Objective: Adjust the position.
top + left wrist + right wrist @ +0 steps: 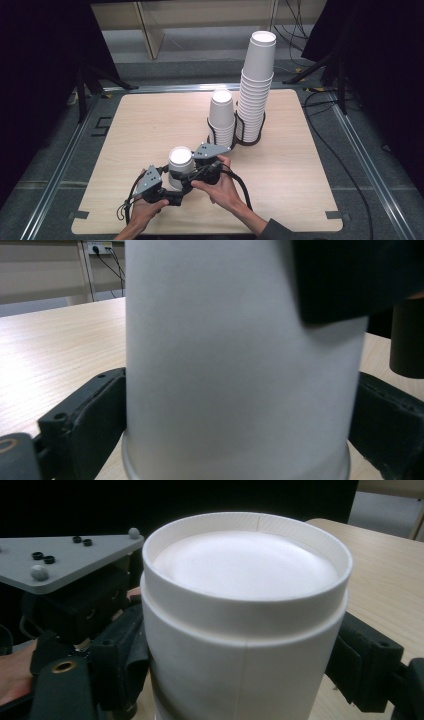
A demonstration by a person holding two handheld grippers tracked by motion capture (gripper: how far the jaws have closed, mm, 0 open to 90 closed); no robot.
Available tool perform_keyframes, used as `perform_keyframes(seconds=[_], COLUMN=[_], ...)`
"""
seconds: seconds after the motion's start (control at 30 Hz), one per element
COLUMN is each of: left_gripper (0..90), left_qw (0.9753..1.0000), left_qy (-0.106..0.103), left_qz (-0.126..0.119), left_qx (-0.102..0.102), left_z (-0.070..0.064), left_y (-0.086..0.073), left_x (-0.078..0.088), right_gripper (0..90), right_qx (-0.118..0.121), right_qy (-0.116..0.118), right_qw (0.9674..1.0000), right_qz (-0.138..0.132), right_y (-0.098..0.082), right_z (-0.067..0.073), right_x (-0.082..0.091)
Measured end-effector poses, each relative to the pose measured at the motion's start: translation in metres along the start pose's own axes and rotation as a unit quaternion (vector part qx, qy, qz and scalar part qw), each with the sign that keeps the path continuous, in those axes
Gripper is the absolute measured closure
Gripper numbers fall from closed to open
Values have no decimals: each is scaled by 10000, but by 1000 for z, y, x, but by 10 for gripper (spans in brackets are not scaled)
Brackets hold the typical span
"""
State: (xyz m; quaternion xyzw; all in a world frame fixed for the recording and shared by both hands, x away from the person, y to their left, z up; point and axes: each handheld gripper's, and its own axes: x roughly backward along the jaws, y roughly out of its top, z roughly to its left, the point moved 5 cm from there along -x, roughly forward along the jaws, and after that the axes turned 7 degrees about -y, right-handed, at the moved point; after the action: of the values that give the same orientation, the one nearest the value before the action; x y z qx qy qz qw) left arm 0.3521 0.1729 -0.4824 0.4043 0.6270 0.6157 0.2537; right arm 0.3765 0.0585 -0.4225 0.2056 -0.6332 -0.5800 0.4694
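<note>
White paper cups (180, 165), upside down and nested one over another, stand on the wooden table (300, 200) near its front edge, right between the two hand-held tools. Over on the person's left, the left gripper (170, 192) has its jaws set either side of the lower cup's wall; in the left gripper view the cup (240, 365) sits between them, and the jaws look spread wide, though the close view makes it hard to say whether the pads touch the paper. On the other side, the right gripper (192, 167) is clamped around the cups higher up, its jaws against both sides of the wall (245, 630) below the upturned base. Further back, a short stack (221, 117) and a tall stack (256, 85) stand in black wire holders, just beside each other.
</note>
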Motion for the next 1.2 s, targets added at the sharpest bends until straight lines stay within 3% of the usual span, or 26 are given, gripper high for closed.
perform_keyframes(seconds=[0.03, 0.2, 0.3, 0.37, 0.47, 0.6, 0.77, 0.87, 0.93, 0.97, 1.0, 1.03, 1.07, 1.1, 1.17, 1.2], left_gripper=[32, 50, 67, 79, 95, 106, 116, 116, 118, 119, 119, 119, 120, 120, 120, 121], left_qw=[10000, 9999, 10000, 9999, 9998, 9985, 9942, 9907, 9891, 9862, 9850, 9838, 9838, 9810, 9816, 9806], left_qy=[-38, -42, -22, 1, -80, -48, -8, -41, -106, -101, -111, -156, -156, -140, -159, -153], left_qz=[-1, -97, -22, 45, 24, 280, 754, 1001, 1093, 1273, 1331, 1383, 1383, 1508, 1488, 1518], left_qx=[-4, -1, -31, -132, -181, -478, -765, -920, -978, -1051, -1096, -1129, -1129, -1208, -1185, -1231], left_z=[-1, -3, -4, -4, -5, -5, -7, -8, -9, -10, -11, -11, -11, -11, -12, -13], left_y=[0, 1, 1, 2, 4, 4, 2, 0, -2, -3, -3, -4, -4, -4, -4, -4], left_x=[0, 0, 1, 1, 0, 2, 5, 5, 5, 6, 5, 5, 5, 7, 7, 7], right_gripper=[210, 209, 203, 196, 185, 163, 168, 170, 171, 173, 175, 175, 175, 176, 176, 176], right_qx=[-21, -161, -173, -36, -62, -21, 93, 175, 152, 324, 268, 378, 378, 399, 394, 461], right_qy=[133, 169, 106, 142, 248, 311, 411, 436, 466, 472, 517, 523, 523, 573, 605, 590], right_qw=[9999, 9997, 9997, 9999, 9996, 9995, 9988, 9985, 9975, 9968, 9961, 9957, 9957, 9946, 9941, 9938], right_qz=[-34, 12, 112, 91, 108, 89, 258, 295, 514, 561, 664, 667, 667, 765, 815, 821], right_y=[1, 1, 1, 1, 2, 13, 25, 25, 23, 21, 19, 18, 18, 15, 13, 12], right_z=[2, 7, 6, 3, 2, -6, -16, -18, -17, -19, -18, -18, -18, -17, -16, -17], right_x=[-1, 1, 3, 3, 4, 17, 43, 47, 51, 51, 52, 51, 51, 51, 51, 50])
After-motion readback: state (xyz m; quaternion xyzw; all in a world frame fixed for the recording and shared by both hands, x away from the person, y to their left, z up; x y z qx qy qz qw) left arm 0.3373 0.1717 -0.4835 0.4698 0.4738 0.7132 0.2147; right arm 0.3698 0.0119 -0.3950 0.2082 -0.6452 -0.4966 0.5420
